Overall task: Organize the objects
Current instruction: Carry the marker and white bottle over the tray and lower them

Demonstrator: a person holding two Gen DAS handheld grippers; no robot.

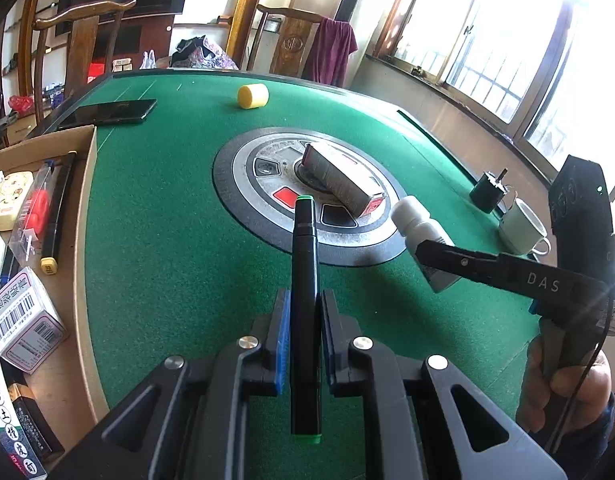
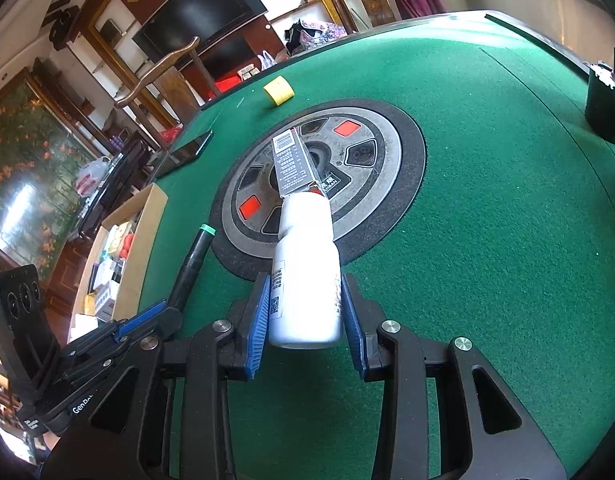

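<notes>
Green felt covers the table (image 1: 167, 216) we work over, with a round grey dial (image 1: 267, 176) set in its middle.

Item one: our left tongs (image 1: 301, 300), jaws clamped on a black marker (image 1: 305, 280). Its long axis runs straight out along the fingers, green-ringed tip ahead over the near edge of the dial, green butt back between the jaws.

Item two: our right tongs (image 2: 307, 308), jaws clamped on a white bottle (image 2: 303, 272). It too lies along the fingers, cap forward, base toward the camera.

Item three: a cardboard box (image 1: 89, 208), just left of the left tongs and well left of the right pair. We judge the next move to be a swing leftward over its near wall, the left hand being the nearer. Contents: a black pen with a yellow end (image 1: 57, 216) lying along the wall, a clear packet with red pieces (image 1: 35, 208), a barcoded carton (image 1: 25, 320), a cartoon-printed case (image 1: 7, 200), further cartons at the near end.

Item four, ahead of both tongs on the dial: a long grey carton (image 1: 339, 178), just beyond the bottle's cap.

Item five, loose on the felt: a yellow roll (image 1: 252, 96) far ahead, a dark phone (image 1: 107, 112) beyond the box, a white cup (image 1: 523, 226) and a black pot (image 1: 487, 192) off right.
</notes>
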